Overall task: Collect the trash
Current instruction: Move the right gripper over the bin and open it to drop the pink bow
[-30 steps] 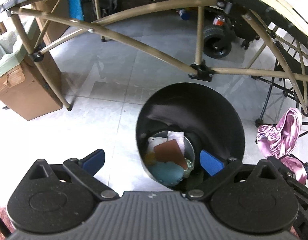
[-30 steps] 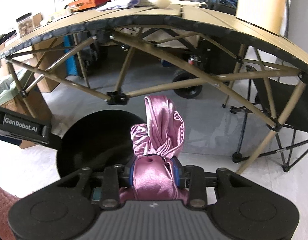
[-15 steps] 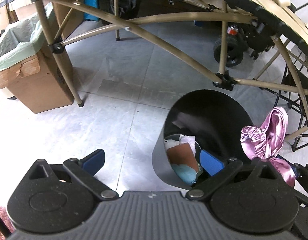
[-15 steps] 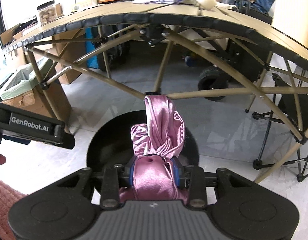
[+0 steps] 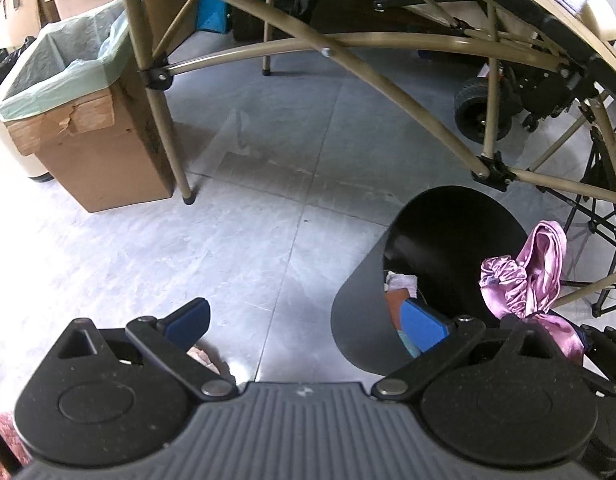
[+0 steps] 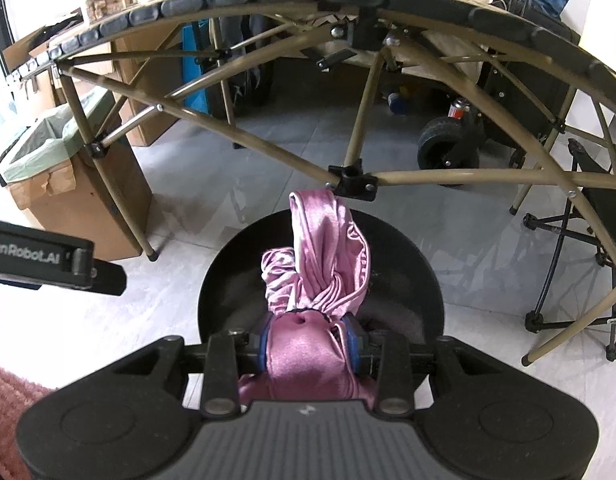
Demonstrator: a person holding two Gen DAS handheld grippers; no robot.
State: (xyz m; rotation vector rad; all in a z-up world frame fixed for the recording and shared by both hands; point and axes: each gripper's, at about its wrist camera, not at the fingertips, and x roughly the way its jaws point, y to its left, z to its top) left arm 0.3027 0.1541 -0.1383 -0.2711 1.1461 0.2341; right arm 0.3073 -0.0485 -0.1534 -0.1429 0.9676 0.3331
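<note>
- Under the folding table [image 6: 291, 12]: tan tube frame w/ black joints, spans the top of both views; clutter on top.
- Grey tile floor [image 5: 247, 208] below; cardboard box [image 5: 95, 152] w/ pale green liner stands at left, beside a table leg.
- Black round bin [image 6: 408, 264] on floor, near frame's centre joint. Left wrist view looks into it: white, brown & blue scraps at bottom [image 5: 400, 292].
- Folding chair legs [image 6: 568, 248] at right; black wheeled cart [image 6: 448, 148] behind the table.
- Left gripper [image 5: 308, 324]: blue pads wide apart, nothing between them; right pad [image 5: 422, 326] overlaps bin rim in view.
- Right gripper [image 6: 308, 340]: clamped tight on pink satin cloth [image 6: 320, 256], knotted bundle sticking up past the pads, over the bin mouth.
</note>
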